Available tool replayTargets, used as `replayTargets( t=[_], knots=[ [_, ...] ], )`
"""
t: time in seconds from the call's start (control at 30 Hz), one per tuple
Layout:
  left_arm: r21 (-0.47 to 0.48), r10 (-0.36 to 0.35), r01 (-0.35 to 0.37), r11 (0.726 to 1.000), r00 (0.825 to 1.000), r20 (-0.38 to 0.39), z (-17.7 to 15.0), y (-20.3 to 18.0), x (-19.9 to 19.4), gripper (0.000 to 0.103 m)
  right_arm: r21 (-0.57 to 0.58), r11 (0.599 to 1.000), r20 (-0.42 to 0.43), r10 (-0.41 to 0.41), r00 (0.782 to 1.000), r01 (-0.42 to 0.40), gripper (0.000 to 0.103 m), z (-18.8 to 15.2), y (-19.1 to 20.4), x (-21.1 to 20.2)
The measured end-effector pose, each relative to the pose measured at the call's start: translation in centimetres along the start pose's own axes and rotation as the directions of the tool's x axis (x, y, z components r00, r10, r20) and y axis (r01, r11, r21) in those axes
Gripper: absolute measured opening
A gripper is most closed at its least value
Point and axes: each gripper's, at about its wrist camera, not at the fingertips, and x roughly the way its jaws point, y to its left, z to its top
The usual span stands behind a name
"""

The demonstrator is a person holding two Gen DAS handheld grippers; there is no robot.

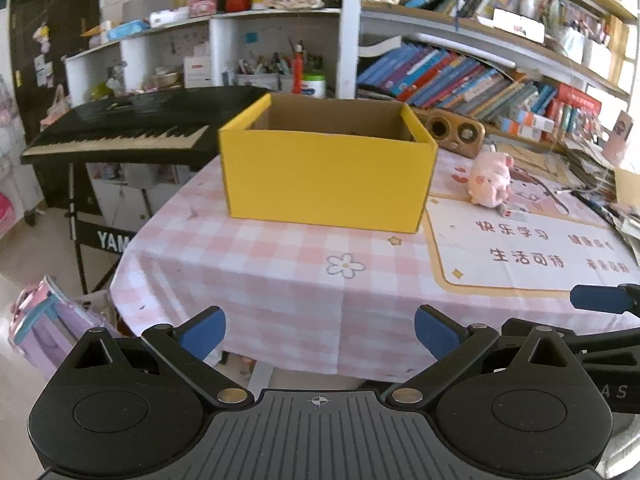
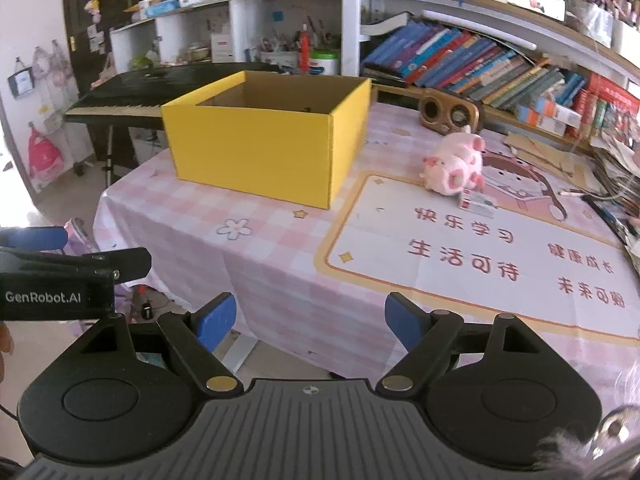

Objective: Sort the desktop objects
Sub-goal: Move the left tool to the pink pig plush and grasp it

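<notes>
Both my claws spread, nothing between the pads: left gripper (image 1: 320, 334), right gripper (image 2: 310, 322). Open yellow cardboard box (image 2: 264, 136) sits ahead on the pink checked tablecloth (image 2: 260, 256). Pink plush pig (image 2: 454, 168) lies right of the box, well apart from both claws.

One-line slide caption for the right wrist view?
Open right gripper faces a yellow box, pink plush pig and small carton on the checked tablecloth.
</notes>
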Motion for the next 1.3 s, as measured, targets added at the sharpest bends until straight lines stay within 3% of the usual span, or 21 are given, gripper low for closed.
replayTargets(
  t=[0.7, 1.3],
  knots=[
    [0.094, -0.147, 0.149, 0.984, 0.989, -0.031, 1.4, -5.8, 2.7, 0.102, 0.098, 0.984, -0.026, -0.148, 0.989, 0.149, 0.082, -1.0, -5.5, -1.1],
    [0.121, -0.169, 0.177, 0.977, 0.983, -0.07, 4.1, -12.1, 7.3, 0.102, 0.132, 0.975, -0.085, -0.171, 0.982, 0.181, 0.082, 0.5, -12.9, 1.4]
  ],
)
